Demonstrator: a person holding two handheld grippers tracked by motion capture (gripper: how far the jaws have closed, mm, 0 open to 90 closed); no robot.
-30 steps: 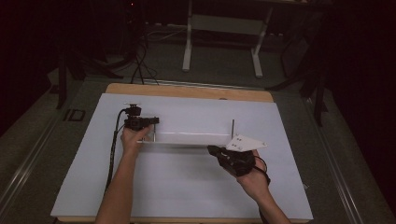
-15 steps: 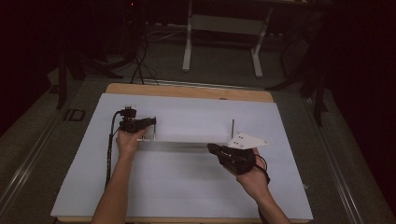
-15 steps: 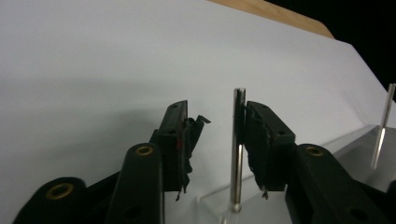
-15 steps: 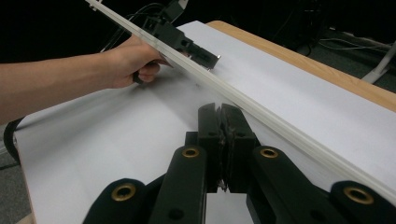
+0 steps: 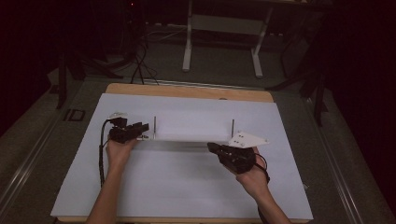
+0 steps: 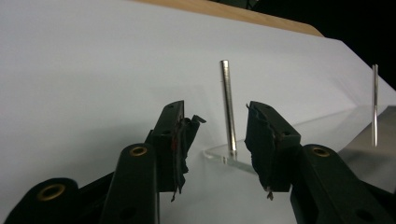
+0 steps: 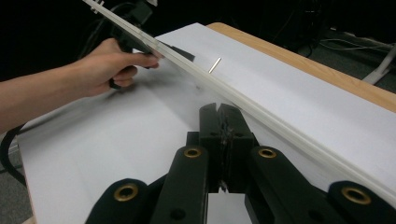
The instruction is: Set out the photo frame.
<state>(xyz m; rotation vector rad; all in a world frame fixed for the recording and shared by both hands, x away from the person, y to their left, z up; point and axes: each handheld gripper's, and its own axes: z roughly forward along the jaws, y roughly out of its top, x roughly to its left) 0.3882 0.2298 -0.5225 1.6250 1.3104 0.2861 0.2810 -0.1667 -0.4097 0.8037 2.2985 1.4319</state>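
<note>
A clear acrylic plate (image 5: 191, 138) lies across the middle of the white sheet, with a thin metal pin (image 5: 154, 124) upright at its left end and a second pin (image 5: 232, 126) at its right end. My left gripper (image 5: 144, 127) is open at the plate's left corner. In the left gripper view the near pin (image 6: 227, 107) stands just beyond the gap between the gripper's (image 6: 217, 112) jaws, and the far pin (image 6: 375, 105) shows at the right. My right gripper (image 5: 214, 148) is shut at the plate's front edge (image 7: 243, 105), nothing visible between its (image 7: 222, 119) jaws.
The white sheet (image 5: 187, 186) covers a wooden table (image 5: 187, 91) whose back edge shows. A cable (image 5: 101, 154) trails from the left gripper along the forearm. Dark floor, cables and a metal stand (image 5: 219, 42) lie beyond the table.
The left hand and its gripper have shifted a little to the left and toward the person. The right gripper has barely moved.
</note>
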